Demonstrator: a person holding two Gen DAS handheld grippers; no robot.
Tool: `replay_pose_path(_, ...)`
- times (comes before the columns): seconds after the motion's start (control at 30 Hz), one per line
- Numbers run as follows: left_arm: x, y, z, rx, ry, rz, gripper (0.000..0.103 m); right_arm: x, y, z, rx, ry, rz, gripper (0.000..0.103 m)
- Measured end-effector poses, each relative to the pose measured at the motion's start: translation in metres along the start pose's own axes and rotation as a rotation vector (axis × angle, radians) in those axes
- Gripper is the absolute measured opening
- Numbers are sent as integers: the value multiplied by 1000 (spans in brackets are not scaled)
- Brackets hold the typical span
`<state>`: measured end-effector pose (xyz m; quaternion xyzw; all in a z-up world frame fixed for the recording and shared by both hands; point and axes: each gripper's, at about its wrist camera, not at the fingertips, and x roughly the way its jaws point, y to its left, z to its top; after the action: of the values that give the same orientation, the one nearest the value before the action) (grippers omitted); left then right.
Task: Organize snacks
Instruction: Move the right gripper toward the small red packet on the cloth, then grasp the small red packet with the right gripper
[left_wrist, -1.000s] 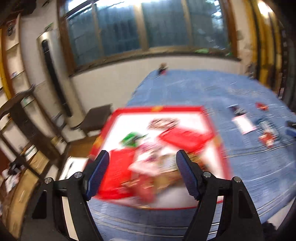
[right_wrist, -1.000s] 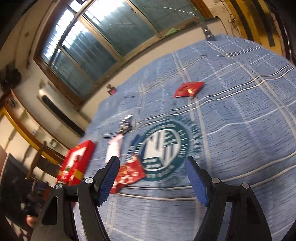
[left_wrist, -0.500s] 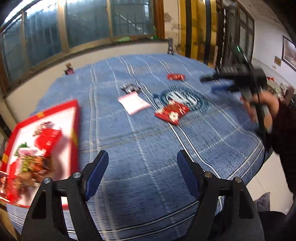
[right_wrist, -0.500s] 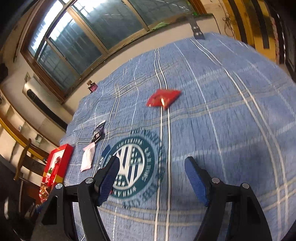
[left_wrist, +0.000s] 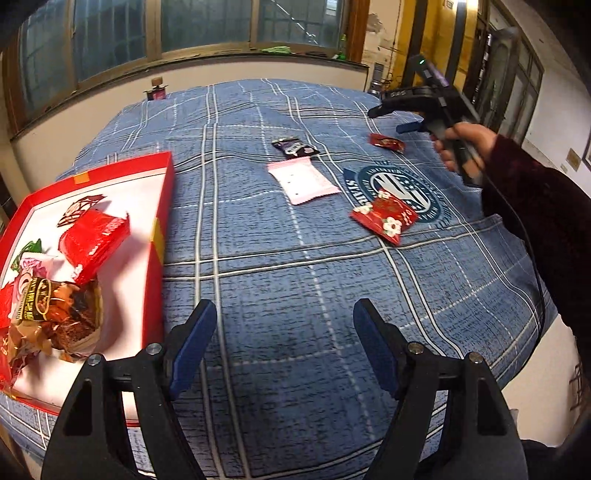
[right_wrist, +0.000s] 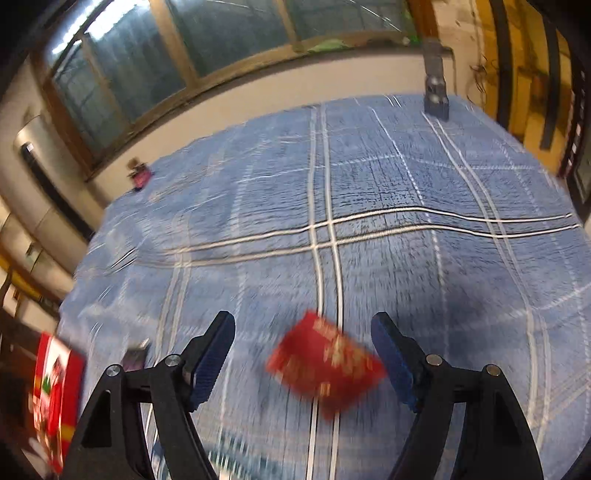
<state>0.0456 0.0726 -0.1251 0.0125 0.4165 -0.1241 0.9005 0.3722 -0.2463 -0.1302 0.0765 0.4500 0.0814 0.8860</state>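
Left gripper (left_wrist: 284, 347) wide and empty over the blue plaid counter (left_wrist: 280, 266), red tray (left_wrist: 162, 221) of snacks at its left, right gripper (right_wrist: 303, 356) opening, blurred red snack packet (right_wrist: 325, 363) lying between its fingers, untouched.

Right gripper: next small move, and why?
Probably lower the right gripper and close on the small red packet. The packet lies flat on the blue cloth, framed between the opening fingers, which don't touch it yet.
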Motion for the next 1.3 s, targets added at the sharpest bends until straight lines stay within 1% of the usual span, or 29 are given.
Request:
replay_pose_path(0.07, -1, 2, 0, -6, -5, 5, 77, 18, -6, 1, 39, 25, -31, 76)
replay_pose_path(0.1, 1, 3, 2, -8, -6, 6, 77, 22, -8, -1, 46, 15, -43, 75)
replay_pose_path(0.13, 1, 3, 2, -9, -6, 7, 77, 20, -6, -3, 31, -7, -57, 74)
replay_pose_path(0.23, 4, 3, 5, -9, -2, 8, 77, 17, 8, -18, -66, 18, -122, 71)
replay_pose_path(0.3, 6, 1, 8, -4, -4, 3, 77, 10, 16, -31, -106, 34, -121, 71)
replay_pose_path(0.37, 5, -3, 11, 11, -14, 2, 77, -1, 20, -47, -134, 48, -94, 71)
replay_pose_path(0.5, 8, -18, 25, 87, -37, 28, 77, -29, 26, -88, -183, 81, -12, 71)
replay_pose_path(0.53, 8, -21, 28, 96, -38, 33, 77, -38, 28, -99, -206, 101, 32, 71)
replay_pose_path(0.57, 8, -23, 31, 102, -43, 35, 77, -47, 28, -110, -226, 124, 111, 71)
replay_pose_path(0.6, 7, -26, 34, 109, -52, 33, 77, -56, 28, -119, -234, 135, 181, 69)
replay_pose_path(0.63, 6, -29, 37, 116, -59, 31, 77, -66, 26, -124, -234, 122, 216, 69)
replay_pose_path(0.67, 7, -32, 38, 121, -61, 33, 77, -79, 20, -126, -230, 63, 196, 69)
replay_pose_path(0.7, 8, -36, 41, 128, -59, 39, 77, -86, 15, -124, -229, 20, 166, 71)
replay_pose_path(0.73, 9, -39, 42, 131, -55, 42, 77, -91, 9, -117, -222, -30, 126, 72)
replay_pose_path(0.77, 11, -42, 43, 134, -49, 44, 77, -91, 2, -108, -200, -50, 98, 72)
replay_pose_path(0.87, 11, -51, 42, 138, -43, 42, 77, -79, -7, -83, -138, -84, 55, 72)
replay_pose_path(0.9, 10, -53, 41, 137, -43, 44, 77, -67, -6, -74, -130, -73, 20, 72)
replay_pose_path(0.93, 9, -53, 40, 133, -41, 47, 77, -53, -5, -66, -119, -33, -16, 72)
replay_pose_path(1.0, 10, -52, 37, 117, -28, 49, 77, -32, -3, -58, -71, 24, -57, 72)
replay_pose_path(1.03, 10, -51, 37, 110, -21, 48, 77, -21, 0, -55, -47, 45, -85, 73)
replay_pose_path(1.07, 11, -49, 36, 102, -17, 47, 77, -19, -1, -55, -57, 25, -119, 71)
replay_pose_path(1.1, 11, -47, 36, 94, -14, 47, 77, -14, 8, -54, -81, 33, -185, 71)
replay_pose_path(1.13, 11, -45, 36, 89, -13, 46, 77, -10, 16, -55, -94, 45, -223, 70)
replay_pose_path(1.17, 11, -43, 37, 85, -14, 44, 77, -9, 20, -56, -103, 48, -243, 66)
replay_pose_path(1.2, 9, -41, 37, 81, -19, 41, 77, -9, 27, -59, -123, 48, -249, 53)
replay_pose_path(1.23, 7, -39, 38, 79, -26, 38, 77, -10, 31, -61, -137, 52, -246, 45)
replay_pose_path(1.3, 3, -36, 38, 82, -37, 35, 77, -12, 33, -63, -143, 58, -247, 37)
